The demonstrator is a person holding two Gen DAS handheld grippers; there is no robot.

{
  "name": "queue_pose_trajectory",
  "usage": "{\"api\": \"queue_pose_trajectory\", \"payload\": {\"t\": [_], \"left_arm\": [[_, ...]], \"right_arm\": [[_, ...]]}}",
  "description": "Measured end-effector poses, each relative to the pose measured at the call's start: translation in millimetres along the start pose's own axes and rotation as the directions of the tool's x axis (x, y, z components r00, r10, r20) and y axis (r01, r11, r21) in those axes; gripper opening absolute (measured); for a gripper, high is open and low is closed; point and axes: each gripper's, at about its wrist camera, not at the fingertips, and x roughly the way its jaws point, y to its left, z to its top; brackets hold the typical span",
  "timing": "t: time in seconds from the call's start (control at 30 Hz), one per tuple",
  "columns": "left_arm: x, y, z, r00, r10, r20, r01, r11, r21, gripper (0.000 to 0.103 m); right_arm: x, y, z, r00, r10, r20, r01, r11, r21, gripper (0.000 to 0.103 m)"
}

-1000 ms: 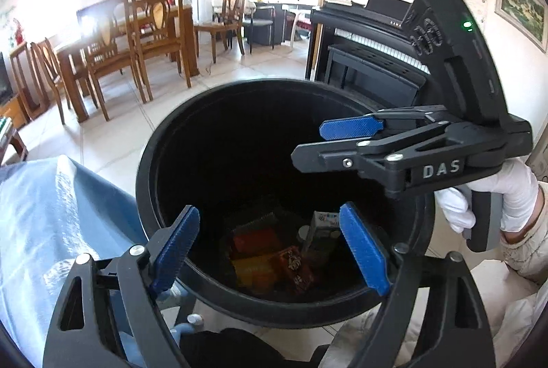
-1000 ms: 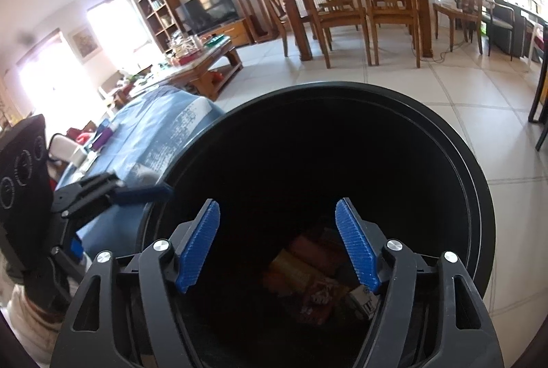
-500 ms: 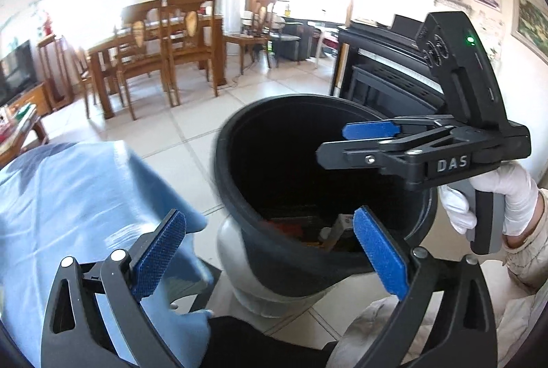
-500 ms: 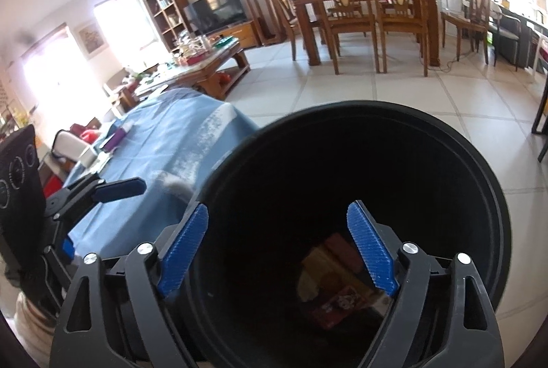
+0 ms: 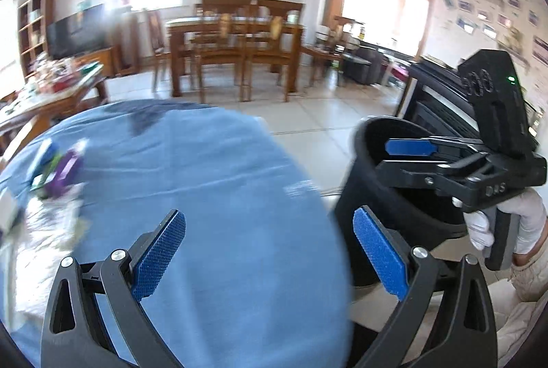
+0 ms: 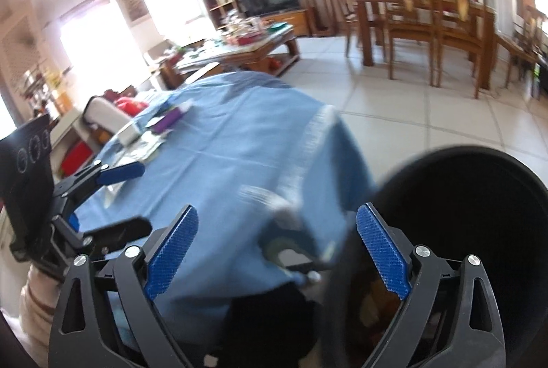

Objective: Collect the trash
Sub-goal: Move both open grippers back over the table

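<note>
Left wrist view: left gripper [image 5: 269, 251] spread wide over the blue tablecloth [image 5: 212, 183], nothing between its blue pads.
Left fingers: released, at full spread, empty.
Right wrist view: right gripper [image 6: 279, 251] hangs over the near edge of the cloth-covered table, with its right finger in front of the black bin [image 6: 479, 231].
Right fingers: released and opening at this moment, nothing between them; only cloth and the bin's rim show in the gap.
Right gripper from the left camera: held in a white-gloved hand [image 5: 513, 224], its jaws apart over the mouth of the bin [image 5: 394, 197].
Bin: on the tiled floor, just beside the table's near right edge; blurred wrappers [image 6: 376, 303], orange and red, lie in its bottom.
Trash on the table: a cluster towards the far left corner of the tablecloth, well apart from both grippers — a purple item [image 6: 169, 121], a white box [image 6: 128, 133], some pale papers; too blurred to name closer.
Same cluster, left camera: purple and green shapes [image 5: 58, 169] at the left edge, smeared.
Background: wooden dining table and chairs [image 5: 239, 42] across the room.
</note>
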Motion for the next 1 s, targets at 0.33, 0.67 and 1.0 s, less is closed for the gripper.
{"api": "queue_pose_trajectory", "payload": {"t": [0.33, 0.67, 1.0], "left_arm": [[-42.1, 108.2, -11.8, 0.976, 0.217, -0.009, -0.216, 0.964, -0.153, 0.098], [-66.8, 214.6, -19.5, 0.939, 0.339, -0.054, -0.341, 0.904, -0.258, 0.098], [-51.0, 267.5, -13.7, 0.932, 0.346, -0.108, -0.362, 0.903, -0.231, 0.098]], "right_arm": [[71.5, 88.2, 37.1, 0.989, 0.134, -0.055, -0.14, 0.983, -0.12, 0.092], [147.6, 148.0, 75.7, 0.971, 0.222, -0.091, -0.233, 0.96, -0.153, 0.092], [215.6, 168.1, 122.4, 0.951, 0.272, -0.145, -0.289, 0.95, -0.114, 0.078]]}}
